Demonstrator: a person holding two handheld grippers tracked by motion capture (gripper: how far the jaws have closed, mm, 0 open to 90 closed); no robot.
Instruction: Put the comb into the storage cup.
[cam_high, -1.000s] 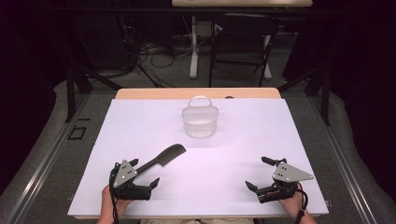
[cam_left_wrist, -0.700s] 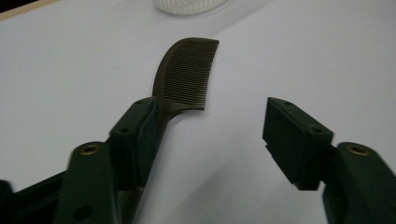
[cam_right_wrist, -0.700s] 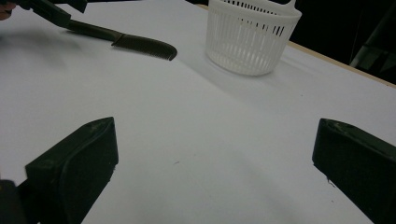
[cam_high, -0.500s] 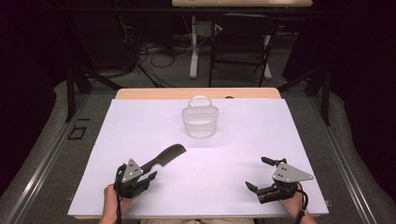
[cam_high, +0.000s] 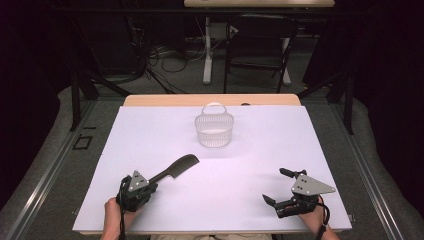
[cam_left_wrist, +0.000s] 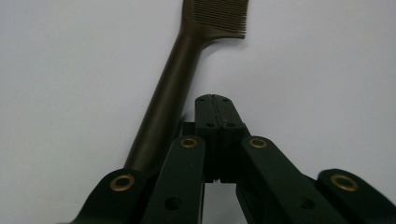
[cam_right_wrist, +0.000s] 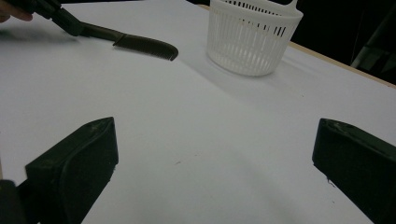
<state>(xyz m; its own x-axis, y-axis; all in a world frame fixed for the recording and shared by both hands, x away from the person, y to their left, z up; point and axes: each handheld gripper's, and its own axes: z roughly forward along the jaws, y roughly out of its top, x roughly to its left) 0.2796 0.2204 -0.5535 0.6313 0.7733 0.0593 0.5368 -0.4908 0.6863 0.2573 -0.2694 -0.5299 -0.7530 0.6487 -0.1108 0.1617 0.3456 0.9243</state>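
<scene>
One white tabletop (cam_high: 150, 135) holds three kinds of things: one comb, one basket and two grippers.

The one dark comb (cam_high: 176, 168) lies flat near the front left corner of the tabletop. Its teeth end points toward the middle and its handle points to the front left corner. In the left gripper view the comb (cam_left_wrist: 173, 93) lies just beside the closed jaws, on their left side, with its teeth at the top.

The one white basket (cam_high: 214, 130) stands upright near the middle of the back edge. It has thin slits all round its wall and a handle at the back. In the right gripper view the basket (cam_right_wrist: 252, 35) is far off, and the comb (cam_right_wrist: 140, 45) lies to its left, well apart from it.

The left gripper (cam_high: 136, 190) sits at the front left corner, at the handle end of the comb. Its two jaws are pressed together with nothing between them.

The right gripper (cam_high: 276, 187) sits near the front right corner, well apart from the comb and the basket. Its two jaws are spread wide and hold nothing.
</scene>
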